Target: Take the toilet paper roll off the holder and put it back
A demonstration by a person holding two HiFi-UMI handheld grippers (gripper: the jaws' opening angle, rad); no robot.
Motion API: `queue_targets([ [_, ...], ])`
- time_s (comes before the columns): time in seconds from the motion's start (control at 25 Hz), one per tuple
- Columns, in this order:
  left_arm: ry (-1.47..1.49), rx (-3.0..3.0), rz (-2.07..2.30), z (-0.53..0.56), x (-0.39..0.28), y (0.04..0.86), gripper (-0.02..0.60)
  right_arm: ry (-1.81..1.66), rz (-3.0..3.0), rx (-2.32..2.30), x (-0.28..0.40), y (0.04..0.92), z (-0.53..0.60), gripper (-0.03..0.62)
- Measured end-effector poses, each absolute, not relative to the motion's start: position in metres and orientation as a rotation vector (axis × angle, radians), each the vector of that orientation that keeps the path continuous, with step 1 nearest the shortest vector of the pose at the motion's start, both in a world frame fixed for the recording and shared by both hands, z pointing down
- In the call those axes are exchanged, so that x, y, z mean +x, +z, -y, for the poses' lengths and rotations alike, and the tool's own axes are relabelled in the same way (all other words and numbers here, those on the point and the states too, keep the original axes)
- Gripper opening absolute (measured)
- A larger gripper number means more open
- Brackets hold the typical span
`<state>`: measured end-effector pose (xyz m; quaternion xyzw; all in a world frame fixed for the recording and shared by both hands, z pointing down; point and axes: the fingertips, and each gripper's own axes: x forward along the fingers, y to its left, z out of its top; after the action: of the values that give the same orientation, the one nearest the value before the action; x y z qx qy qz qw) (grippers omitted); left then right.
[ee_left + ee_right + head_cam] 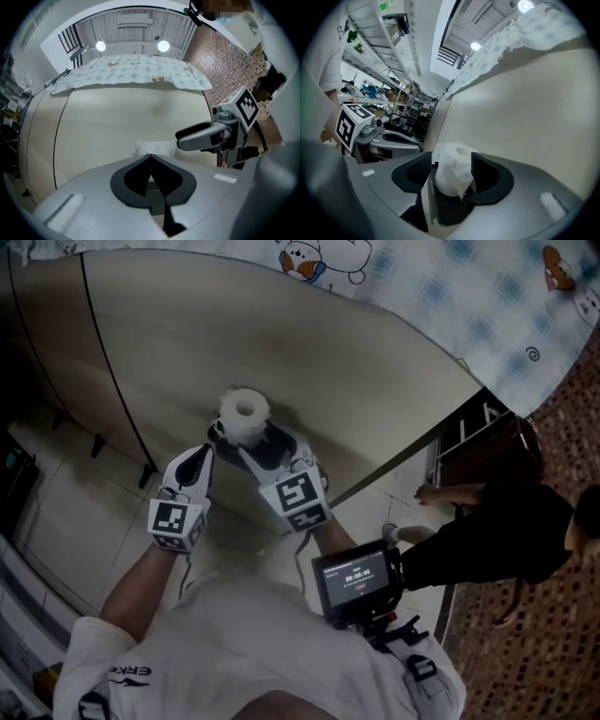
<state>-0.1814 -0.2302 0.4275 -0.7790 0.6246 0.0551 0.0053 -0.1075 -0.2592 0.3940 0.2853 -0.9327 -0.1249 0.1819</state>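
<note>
The toilet paper roll (246,411) stood up against the upright beige panel (337,352), core hole facing upward in the head view, and sat squarely between the jaws of the right hand-held gripper (451,159). Those jaws stood about half open, one on each side of the roll and close against it, but no dent showed in the paper, so I judged it bracketed and not squeezed. The holder could not be made out behind the roll and the jaws.

Whether the roll was to come off or be left there, the grip needed care: the paper was soft, so the pads should close only until it stopped slipping, across the full body of the roll. It should then travel along the holder's own line without a sideways tug. A loose torn edge (463,191) hung at the roll's near side and could snag.

The left hand-held gripper (150,158) was closed tight on nothing, just beside the right one, and it should stay clear of the roll's path.

A patterned cloth (450,296) draped the panel's top. To the right a person in dark clothes (497,521) sat low by a dark wooden cabinet (483,451), well apart from the work. A small screen (354,579) hung at the wearer's chest
</note>
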Motion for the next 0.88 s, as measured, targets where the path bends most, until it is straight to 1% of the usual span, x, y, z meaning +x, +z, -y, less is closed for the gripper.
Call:
queue_targets([
  [0.16, 0.181, -2.435, -1.946, 0.231, -0.186, 0.426, 0.002, -0.404, 2.571, 0.759, -0.118, 0.387, 0.272, 0.356],
  [0.36, 0.17, -2.423, -1.944, 0.23, -0.191, 0.423, 0.002, -0.388, 2.511, 0.688, -0.134, 0.391, 0.282, 0.453],
  [0.64, 0.183, -2.404, -1.971, 0.23, -0.203, 0.423, 0.002, -0.29, 2.471, 0.656, -0.145, 0.401, 0.304, 0.512],
  [0.88, 0.2, -2.394, -1.998, 0.231, -0.213, 0.427, 0.002, -0.231, 2.371, 0.567, -0.153, 0.414, 0.314, 0.539],
])
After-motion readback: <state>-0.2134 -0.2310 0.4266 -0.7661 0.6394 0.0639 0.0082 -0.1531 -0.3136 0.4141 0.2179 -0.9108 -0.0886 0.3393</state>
